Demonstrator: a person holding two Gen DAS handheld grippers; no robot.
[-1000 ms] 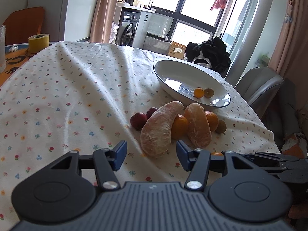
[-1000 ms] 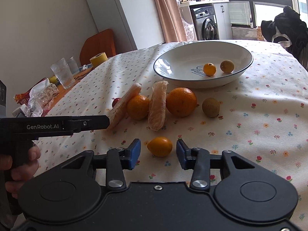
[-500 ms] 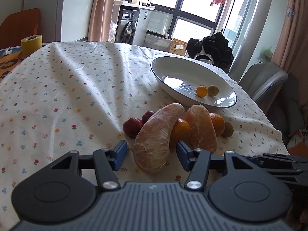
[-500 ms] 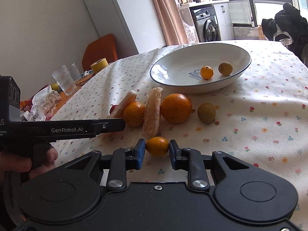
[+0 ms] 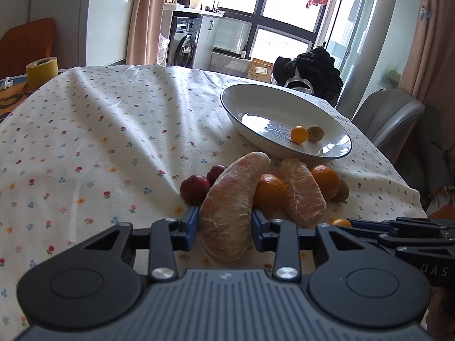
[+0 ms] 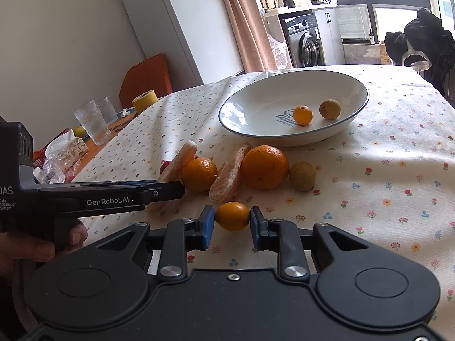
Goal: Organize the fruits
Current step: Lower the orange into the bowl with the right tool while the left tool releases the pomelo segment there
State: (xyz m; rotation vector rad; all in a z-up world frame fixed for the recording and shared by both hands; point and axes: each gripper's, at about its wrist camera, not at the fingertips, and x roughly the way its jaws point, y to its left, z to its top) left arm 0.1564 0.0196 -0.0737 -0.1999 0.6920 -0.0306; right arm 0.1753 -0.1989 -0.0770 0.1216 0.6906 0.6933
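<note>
Left hand-held gripper [image 5: 224,228] clamped on pomelo wedge [image 5: 231,207], right hand-held gripper [image 6: 231,224] pinching kumquat [image 6: 232,216], both low over desk [image 6: 398,170]. Lift gently; carry toward bowl [image 6: 250,133] at twelve o'clock.

Bowl [image 6: 358,108]: you see it on the table [image 6: 398,170], behind the fruit row, with two small fruits [image 6: 303,115] side by side in it.
Fruit row: your two pomelo segments [image 5: 230,207] alternate with two oranges [image 6: 265,166]; a longan [image 6: 302,176] lies at the right end.
Left end: two plums [image 5: 194,189] lie behind the nearest segment.
Kumquat [image 6: 232,216]: it lies before the row, nearest you.
Far left: glasses [image 6: 92,122] and tape roll [image 6: 144,101].
</note>
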